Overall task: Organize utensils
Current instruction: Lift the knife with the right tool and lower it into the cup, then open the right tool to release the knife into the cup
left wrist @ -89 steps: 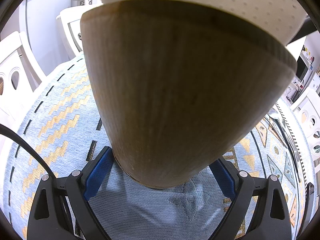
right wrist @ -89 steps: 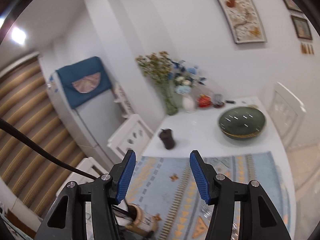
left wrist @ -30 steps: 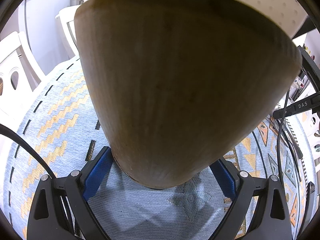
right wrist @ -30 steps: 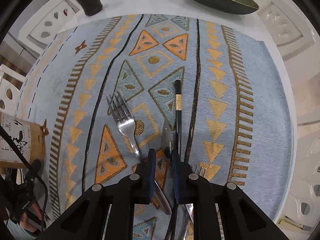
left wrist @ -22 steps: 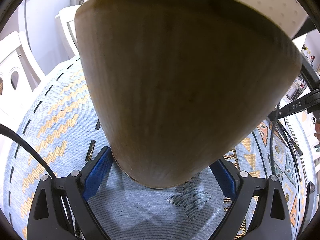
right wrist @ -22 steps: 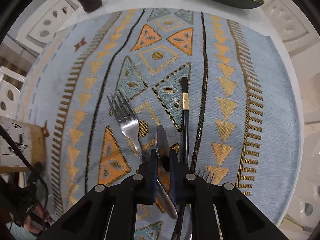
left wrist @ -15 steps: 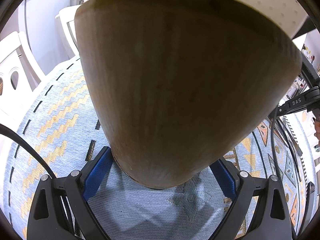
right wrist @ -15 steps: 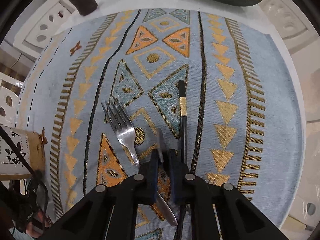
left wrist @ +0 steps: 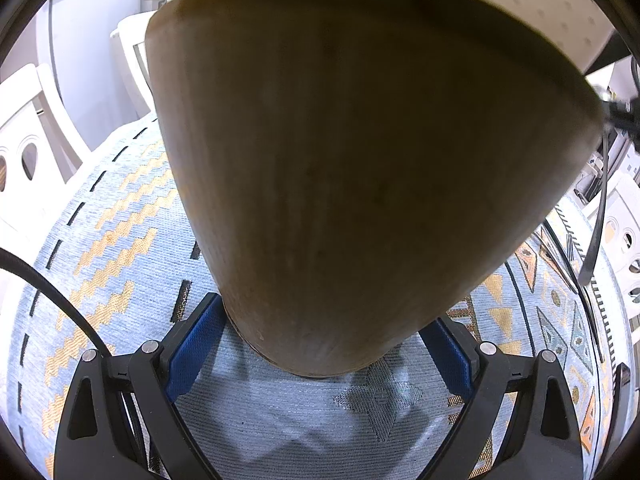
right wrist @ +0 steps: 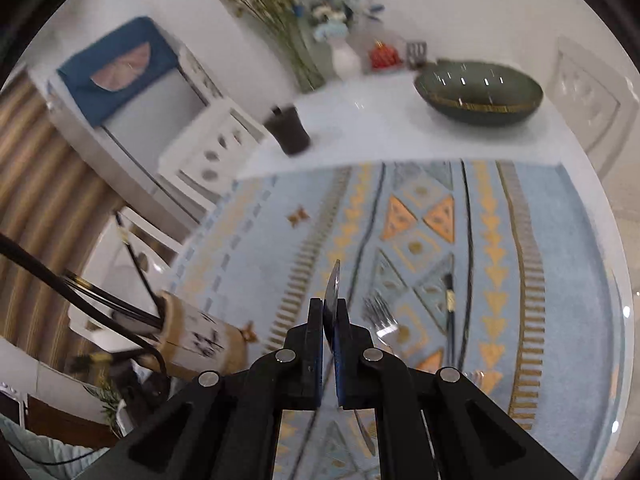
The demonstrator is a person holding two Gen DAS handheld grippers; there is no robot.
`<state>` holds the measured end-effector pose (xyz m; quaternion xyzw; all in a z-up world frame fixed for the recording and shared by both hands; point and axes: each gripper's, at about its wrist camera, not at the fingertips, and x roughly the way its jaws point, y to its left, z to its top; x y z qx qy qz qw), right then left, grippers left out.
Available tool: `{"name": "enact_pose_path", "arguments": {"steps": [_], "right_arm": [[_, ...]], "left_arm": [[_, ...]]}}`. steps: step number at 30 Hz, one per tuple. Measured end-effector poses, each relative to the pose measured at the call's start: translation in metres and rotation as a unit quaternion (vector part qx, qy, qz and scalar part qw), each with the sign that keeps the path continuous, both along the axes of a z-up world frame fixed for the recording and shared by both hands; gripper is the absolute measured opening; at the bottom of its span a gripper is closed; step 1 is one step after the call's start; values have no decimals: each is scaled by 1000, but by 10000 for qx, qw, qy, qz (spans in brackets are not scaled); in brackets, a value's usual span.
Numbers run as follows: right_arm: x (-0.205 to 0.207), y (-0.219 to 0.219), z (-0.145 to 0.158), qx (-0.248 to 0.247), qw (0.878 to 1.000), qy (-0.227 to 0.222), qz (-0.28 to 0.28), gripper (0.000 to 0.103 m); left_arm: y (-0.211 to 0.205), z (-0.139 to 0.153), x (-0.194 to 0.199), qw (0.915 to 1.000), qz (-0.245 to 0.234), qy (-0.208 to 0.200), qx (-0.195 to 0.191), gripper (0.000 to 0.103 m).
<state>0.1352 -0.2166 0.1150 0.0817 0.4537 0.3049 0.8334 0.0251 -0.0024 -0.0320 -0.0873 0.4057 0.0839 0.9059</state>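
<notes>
While the right gripper (right wrist: 329, 322) pinches a thin metal knife (right wrist: 333, 285) edge-on between its blue pads, blade tip poking up past the fingertips above the cloth, the left gripper (left wrist: 320, 354) clamps the base of the holder (left wrist: 360, 168), a smooth bamboo cylinder with fine vertical grain and a pale dotted band at the top.

Only the right view shows the whole holder (right wrist: 200, 340): it stands at the cloth's left edge, white-bodied with black brush marks, dark chopsticks (right wrist: 132, 304) slanting out of it. That view also shows a steel fork (right wrist: 378, 312) and a black chopstick (right wrist: 450, 308) with a gold band lying on the woven blue cloth (right wrist: 560, 280) with orange triangles, plus a dark green bowl (right wrist: 478, 92) and a small dark cup (right wrist: 289, 130) on the glossy white table (right wrist: 380, 132).

The left view is nearly filled by the holder, with zigzag-patterned cloth (left wrist: 100, 248) around it.
</notes>
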Motion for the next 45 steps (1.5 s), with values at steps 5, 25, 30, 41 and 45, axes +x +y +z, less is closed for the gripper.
{"name": "enact_pose_path", "arguments": {"steps": [5,25,30,41,45], "right_arm": [[8,17,41,517,9984,-209,128,4],[-7,163,103,1735,9698,-397,1670,4],[-8,166,82,1454,9744,-356,1675,4],[-13,170,80,1204,9761,-464,1749,4],[-11,174,75,1067,9779,-250,1782,10]], "left_arm": [[0,0,0,10000,1,-3,0,95],[4,4,-12,9998,-11,-170,-121,95],[5,4,-13,9998,-9,-163,-129,95],[6,4,-10,9998,-6,-142,-131,95],[5,4,-10,9998,-5,-141,-127,95]]}}
